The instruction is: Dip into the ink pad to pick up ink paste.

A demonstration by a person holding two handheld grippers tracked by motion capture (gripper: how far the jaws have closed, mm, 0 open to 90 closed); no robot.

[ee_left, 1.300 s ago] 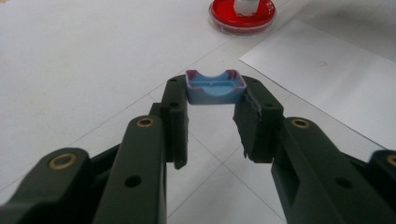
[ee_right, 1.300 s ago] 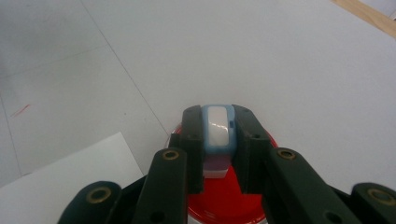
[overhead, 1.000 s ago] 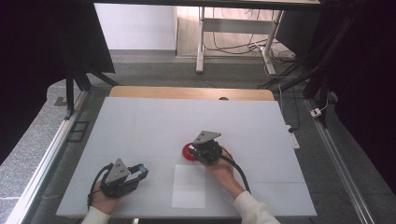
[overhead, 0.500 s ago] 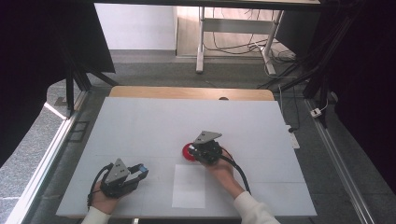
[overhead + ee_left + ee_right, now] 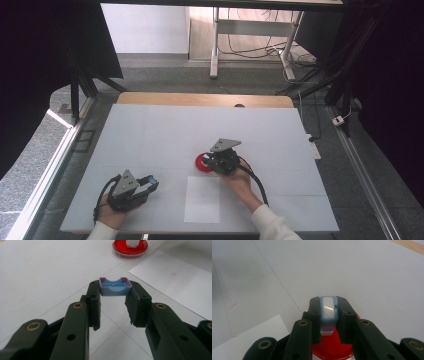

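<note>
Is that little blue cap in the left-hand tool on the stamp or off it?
Off. The left gripper pinches the blue cap alone, hollow side showing; the stamp sits in the right gripper.

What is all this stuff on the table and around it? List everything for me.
blue cap: 1, light blue with purple rim, clamped between the left gripper's fingers.
stamp: 1, blue-edged with a white face, clamped in the right gripper above the red dish.
red dish: 1, red and round, mid-table under the right gripper.
paper sheet: 1, white, near edge of the table between the hands.
table: 1, white top with a wooden far edge.
metal stand: 1, white, on the floor beyond the table.
cables: several, dark, on the floor by the stand.
left gripper: 1, black, near left corner, shut on the blue cap.
right gripper: 1, black, mid-table, shut on the stamp.
</note>
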